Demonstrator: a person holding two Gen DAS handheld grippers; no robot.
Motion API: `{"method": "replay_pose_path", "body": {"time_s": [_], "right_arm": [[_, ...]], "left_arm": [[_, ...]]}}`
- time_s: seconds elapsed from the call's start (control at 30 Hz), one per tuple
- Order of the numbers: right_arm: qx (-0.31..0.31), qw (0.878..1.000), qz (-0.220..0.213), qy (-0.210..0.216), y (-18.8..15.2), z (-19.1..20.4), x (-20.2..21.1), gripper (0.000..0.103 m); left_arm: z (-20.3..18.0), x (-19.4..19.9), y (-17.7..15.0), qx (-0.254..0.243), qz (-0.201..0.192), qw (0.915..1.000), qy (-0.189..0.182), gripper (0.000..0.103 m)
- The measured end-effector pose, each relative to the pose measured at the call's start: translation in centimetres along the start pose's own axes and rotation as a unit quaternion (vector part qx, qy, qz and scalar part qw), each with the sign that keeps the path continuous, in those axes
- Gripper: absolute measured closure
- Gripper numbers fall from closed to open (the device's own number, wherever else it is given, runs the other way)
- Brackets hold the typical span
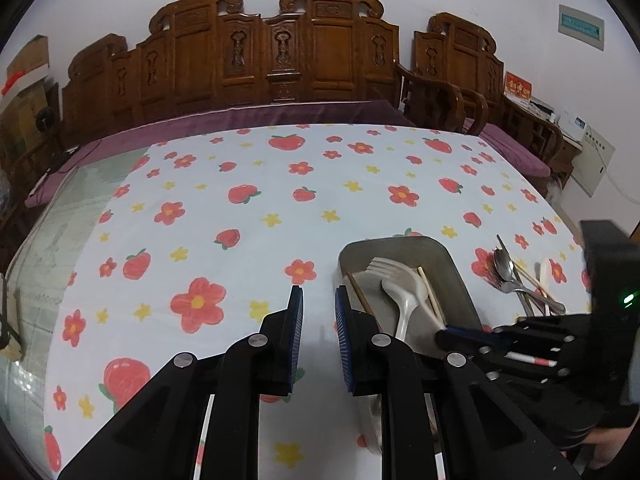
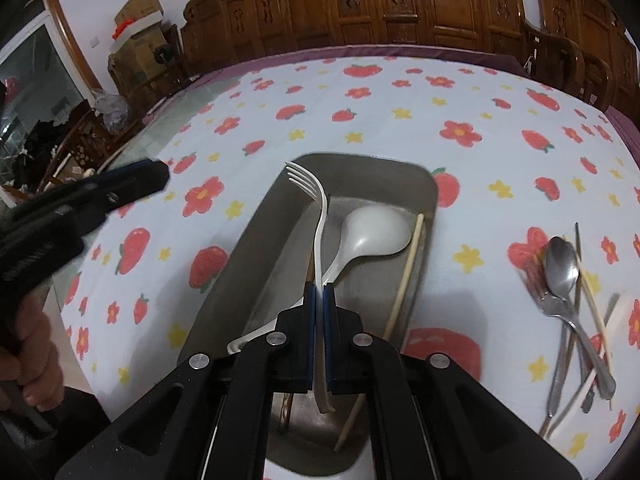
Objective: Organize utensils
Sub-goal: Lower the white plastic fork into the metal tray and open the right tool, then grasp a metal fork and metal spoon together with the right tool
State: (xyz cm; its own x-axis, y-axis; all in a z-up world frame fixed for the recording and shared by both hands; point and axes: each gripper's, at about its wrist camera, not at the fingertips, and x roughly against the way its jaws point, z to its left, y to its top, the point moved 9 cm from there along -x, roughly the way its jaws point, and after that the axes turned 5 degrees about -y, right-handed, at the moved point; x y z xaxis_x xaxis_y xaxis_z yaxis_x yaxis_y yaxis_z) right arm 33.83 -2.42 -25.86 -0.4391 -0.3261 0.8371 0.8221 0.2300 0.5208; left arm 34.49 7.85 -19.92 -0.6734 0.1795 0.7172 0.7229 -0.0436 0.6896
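While my right gripper (image 2: 319, 292) pinched the handle of the white plastic fork (image 2: 318, 232) between its blue pads, the fork hung over the grey rectangular metal tray (image 2: 256, 240) with its tines pointing toward the tray's far end. Inside the tray lay a white plastic ladle-shaped spoon (image 2: 376, 232), its bowl near the far end, and a pale wooden chopstick (image 2: 404, 280) ran along the tray's right wall. A darker stick lay by the tray's left wall (image 1: 360, 292), though I could not tell from that view whether it was a second chopstick.

My left gripper (image 1: 319, 300) hovered just left of the tray, above the white tablecloth printed with red flowers and strawberries (image 1: 224, 216). Its jaws stood slightly apart with nothing between them. My hand (image 2: 28, 340) showed on that gripper's grip at the left edge of the right-wrist view.

To the right of the tray, on the cloth, a loose pile of utensils waited: a shiny steel spoon (image 2: 564, 268) lay on top, crossing a steel fork (image 2: 548, 304) and several thin chopsticks (image 2: 596, 300); the pile was blurred there. Beyond the tray stood a carved brown wooden bench (image 1: 280, 52).
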Motion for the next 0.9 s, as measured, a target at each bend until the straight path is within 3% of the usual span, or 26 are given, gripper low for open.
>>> {"method": "replay_pose_path", "body": {"time_s": [0.3,0.57,0.67,0.77,0.9], "right_arm": [[0.007,1.000,0.022,-0.006,-1.2,0.7,-1.9,0.098],[0.025,1.000,0.009,0.007,-1.2,1.6,-1.1,0.097],[0.034,0.999,-0.003,0.009,-1.1,1.3,0.0,0.097],[0.041,0.999,-0.025,0.009,-0.9,0.6,2.1,0.097],[0.046,0.997,-0.055,-0.007,-1.2,-2.0,5.6,0.097]], "left_arm": [[-0.1,0.2,0.1,0.001,-0.002,1.0000,-0.002,0.087],[-0.6,0.4,0.1,-0.003,-0.002,1.0000,-0.001,0.087],[-1.3,0.5,0.2,-0.003,-0.004,1.0000,-0.003,0.086],[-2.1,0.6,0.2,-0.003,-0.007,0.9999,-0.006,0.077],[-4.0,0.2,0.3,-0.003,-0.008,0.9997,-0.021,0.072]]}}
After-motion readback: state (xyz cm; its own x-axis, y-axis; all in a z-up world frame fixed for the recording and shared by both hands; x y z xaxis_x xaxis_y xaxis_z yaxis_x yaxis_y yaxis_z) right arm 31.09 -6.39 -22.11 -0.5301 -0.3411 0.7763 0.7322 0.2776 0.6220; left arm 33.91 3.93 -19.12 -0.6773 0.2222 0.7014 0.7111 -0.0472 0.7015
